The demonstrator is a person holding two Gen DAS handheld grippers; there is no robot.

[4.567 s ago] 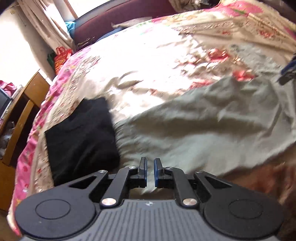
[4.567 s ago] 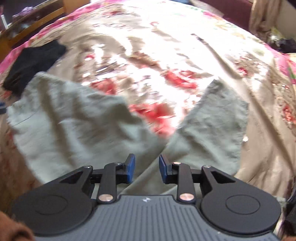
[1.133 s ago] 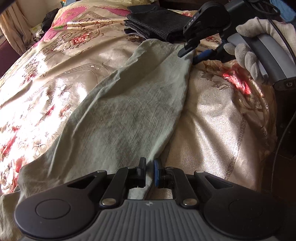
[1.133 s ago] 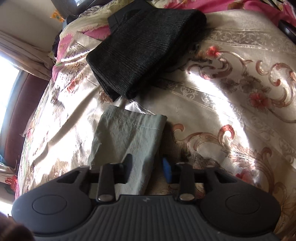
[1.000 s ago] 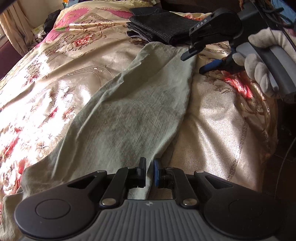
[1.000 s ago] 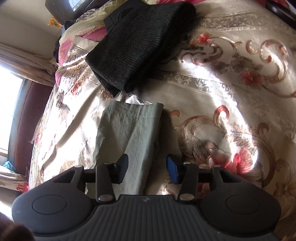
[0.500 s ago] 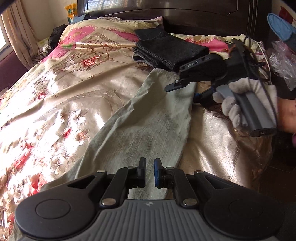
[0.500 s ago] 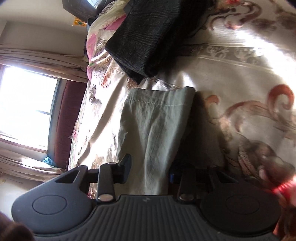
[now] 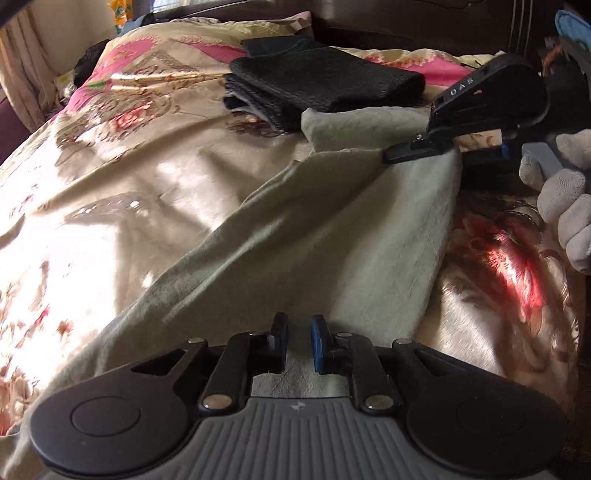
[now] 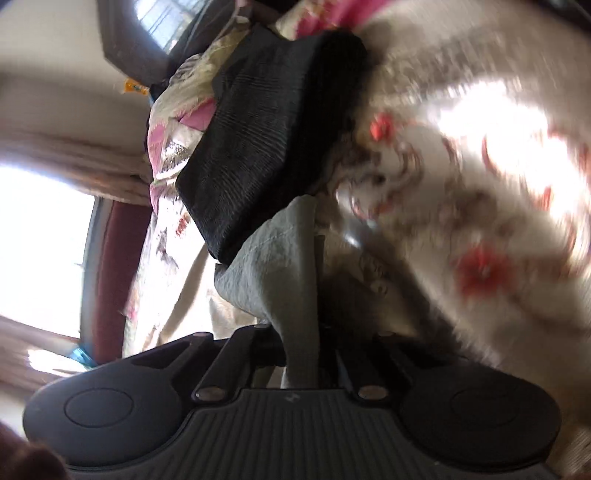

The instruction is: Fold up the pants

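Observation:
Grey-green pants (image 9: 332, 229) lie lengthwise on the flowered bedspread (image 9: 110, 192), with the leg end toward the head of the bed. My left gripper (image 9: 297, 343) hangs low over the near part. Its jaws are opening, and cloth shows in the gap with the pads not pressing on it. My right gripper (image 9: 436, 153), in a gloved hand (image 9: 565, 206), is shut on the leg's far end. In the right wrist view that gripper (image 10: 301, 343) pinches the hem of the pants (image 10: 280, 266) into an upright ridge, lifted off the bed.
Just beyond the leg end lies a folded black garment (image 9: 325, 85) (image 10: 266, 147). A dark wooden headboard (image 9: 406, 22) stands behind it. The bed's edge drops away at the right. In the right wrist view a bright window (image 10: 37, 240) and curtains are at the left.
The right jaws closed from wide apart onto the leg's hem and raised it. The left gripper slid toward the headboard over the pants, and its gap widened slightly.

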